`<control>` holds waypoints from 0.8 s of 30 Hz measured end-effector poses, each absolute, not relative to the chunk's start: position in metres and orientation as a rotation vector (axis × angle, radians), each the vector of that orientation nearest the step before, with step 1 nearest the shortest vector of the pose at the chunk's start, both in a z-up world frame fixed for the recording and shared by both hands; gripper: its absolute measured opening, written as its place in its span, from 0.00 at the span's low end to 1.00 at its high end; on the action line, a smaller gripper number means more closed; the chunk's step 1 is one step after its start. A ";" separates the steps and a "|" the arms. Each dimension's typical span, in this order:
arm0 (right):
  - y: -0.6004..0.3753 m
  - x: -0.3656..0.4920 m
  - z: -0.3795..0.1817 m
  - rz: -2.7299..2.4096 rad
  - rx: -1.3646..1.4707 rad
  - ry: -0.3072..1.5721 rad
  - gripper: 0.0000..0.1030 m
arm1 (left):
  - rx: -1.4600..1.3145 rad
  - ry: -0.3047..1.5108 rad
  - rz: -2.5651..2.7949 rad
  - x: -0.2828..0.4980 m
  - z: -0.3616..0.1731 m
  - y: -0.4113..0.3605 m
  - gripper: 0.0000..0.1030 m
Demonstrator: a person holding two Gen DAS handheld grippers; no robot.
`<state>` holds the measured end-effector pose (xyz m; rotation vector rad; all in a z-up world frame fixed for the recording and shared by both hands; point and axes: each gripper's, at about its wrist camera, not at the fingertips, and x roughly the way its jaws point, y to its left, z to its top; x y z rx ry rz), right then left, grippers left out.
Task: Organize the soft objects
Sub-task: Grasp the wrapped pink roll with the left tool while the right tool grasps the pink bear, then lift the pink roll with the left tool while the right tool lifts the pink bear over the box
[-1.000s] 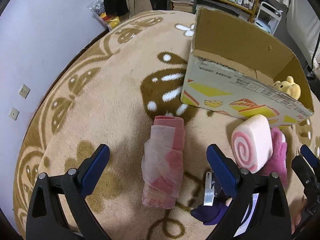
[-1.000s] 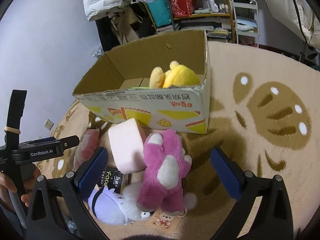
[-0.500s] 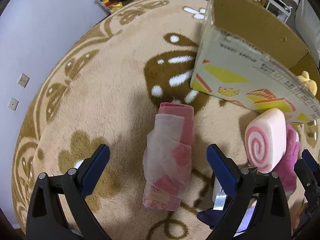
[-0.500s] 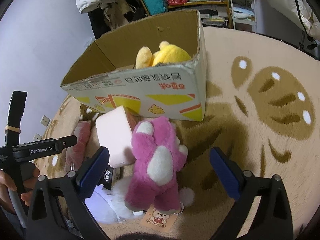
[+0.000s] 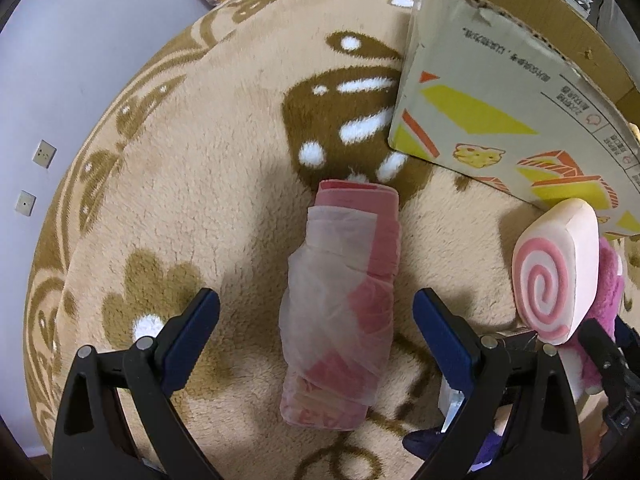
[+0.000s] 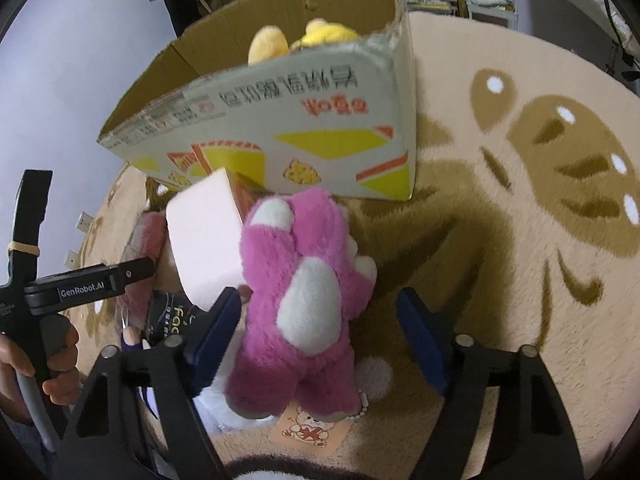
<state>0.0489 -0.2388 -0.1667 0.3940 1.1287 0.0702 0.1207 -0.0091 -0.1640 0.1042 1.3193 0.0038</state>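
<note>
— Lately, what has been changed?
— Both grippers have been lowered. Right gripper (image 6: 318, 334) jaws are closing around the fuzzy magenta plush bear (image 6: 304, 300), lower centre; left gripper (image 5: 316, 334) jaws are kept apart over the pink plastic-wrapped roll (image 5: 344, 308).
— So pickups are judged imminent.

Left gripper (image 5: 316, 328): black arms, blue pads, silver screw heads.
Right gripper (image 6: 320, 336): same black frame, blue pads, round silver screws.
Left gripper's body, from the right wrist view: black bar lettered "GenRobot.AI", a tan rubber band round its upright, grey handle.
Hand (image 6: 36, 364): clothing cannot be made out.
</note>
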 end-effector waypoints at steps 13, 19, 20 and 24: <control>-0.227 0.054 -0.176 0.099 0.382 1.166 0.55 | 0.130 1.338 -0.044 0.121 -0.176 -0.022 0.50; -0.232 0.048 -0.170 0.101 0.384 1.152 0.47 | 0.132 1.338 -0.073 0.118 -0.175 -0.028 0.44; -0.234 0.046 -0.168 0.101 0.384 1.146 0.47 | 0.131 1.336 -0.074 0.118 -0.175 -0.029 0.44; -0.238 0.044 -0.161 0.092 0.389 1.124 0.47 | 0.128 1.329 -0.072 0.114 -0.170 -0.031 0.43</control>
